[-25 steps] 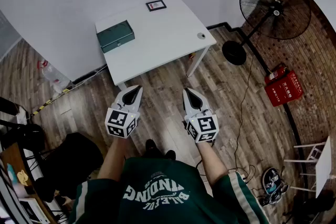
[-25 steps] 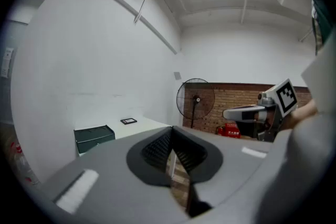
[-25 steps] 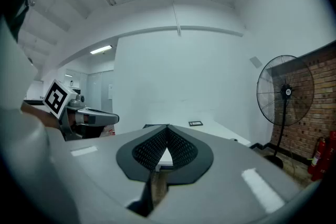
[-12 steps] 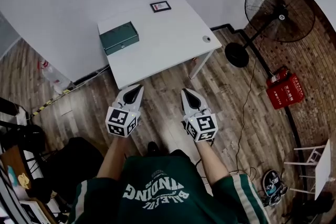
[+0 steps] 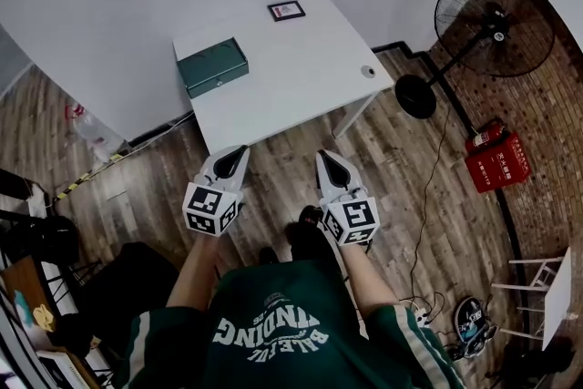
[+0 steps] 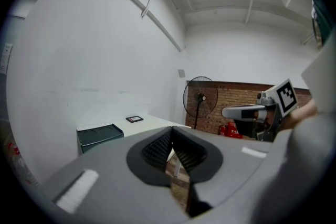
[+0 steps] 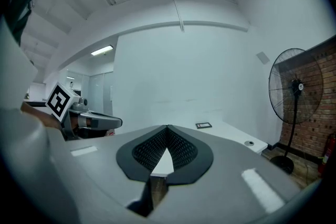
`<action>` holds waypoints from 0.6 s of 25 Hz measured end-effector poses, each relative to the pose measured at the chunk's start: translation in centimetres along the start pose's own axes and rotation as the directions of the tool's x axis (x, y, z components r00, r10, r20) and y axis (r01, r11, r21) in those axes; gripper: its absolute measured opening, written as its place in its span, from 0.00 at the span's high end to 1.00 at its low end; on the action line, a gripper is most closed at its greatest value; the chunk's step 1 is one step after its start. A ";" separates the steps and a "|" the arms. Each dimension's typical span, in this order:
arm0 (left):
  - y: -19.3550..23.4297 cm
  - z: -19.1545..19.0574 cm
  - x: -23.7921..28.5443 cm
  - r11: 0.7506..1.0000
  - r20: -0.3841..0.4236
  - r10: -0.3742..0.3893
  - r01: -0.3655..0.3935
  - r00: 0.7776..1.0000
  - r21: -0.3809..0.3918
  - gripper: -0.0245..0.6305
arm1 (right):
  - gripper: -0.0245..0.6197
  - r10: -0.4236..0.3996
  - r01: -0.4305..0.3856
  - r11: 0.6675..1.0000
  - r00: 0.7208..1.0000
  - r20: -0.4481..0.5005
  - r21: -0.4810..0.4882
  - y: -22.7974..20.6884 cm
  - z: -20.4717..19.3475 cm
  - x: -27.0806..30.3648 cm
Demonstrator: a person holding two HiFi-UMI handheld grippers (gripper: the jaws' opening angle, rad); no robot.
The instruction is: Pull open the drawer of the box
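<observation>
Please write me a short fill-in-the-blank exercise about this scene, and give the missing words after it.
1. The box on the white table is ____ in colour.
2. The left gripper and the right gripper both have their jaws ____, with nothing between them.
3. The fan stands on the floor to the person's ____.

Missing words: green; shut; right.

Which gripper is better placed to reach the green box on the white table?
Left, probably. The green box sits at the left end of the table, nearer the left gripper than the right gripper. Both are shut, empty and short of the table.
</observation>
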State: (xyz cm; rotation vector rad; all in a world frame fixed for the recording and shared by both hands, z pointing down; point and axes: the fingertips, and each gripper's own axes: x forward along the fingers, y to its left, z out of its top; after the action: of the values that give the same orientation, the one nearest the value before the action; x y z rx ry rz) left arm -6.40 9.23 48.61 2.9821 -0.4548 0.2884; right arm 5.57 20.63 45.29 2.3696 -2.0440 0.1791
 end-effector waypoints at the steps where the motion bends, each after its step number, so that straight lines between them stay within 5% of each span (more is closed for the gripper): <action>1: 0.4 -0.1 0.4 1.000 -0.003 0.001 -0.001 1.000 -0.003 0.88 | 0.96 0.006 -0.006 1.000 1.000 -0.001 0.003 -0.1 -0.2 0.5; 15: 7.9 0.8 8.9 0.988 -0.048 0.144 -0.146 0.988 -0.047 0.88 | 0.96 0.183 -0.182 0.983 0.982 -0.041 0.029 -5.0 -0.1 14.9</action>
State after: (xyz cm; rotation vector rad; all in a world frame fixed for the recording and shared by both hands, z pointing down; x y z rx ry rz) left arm -0.39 -0.93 50.32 2.8925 -0.6656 0.3498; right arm 12.58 6.74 47.11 2.1680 -2.2507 0.2572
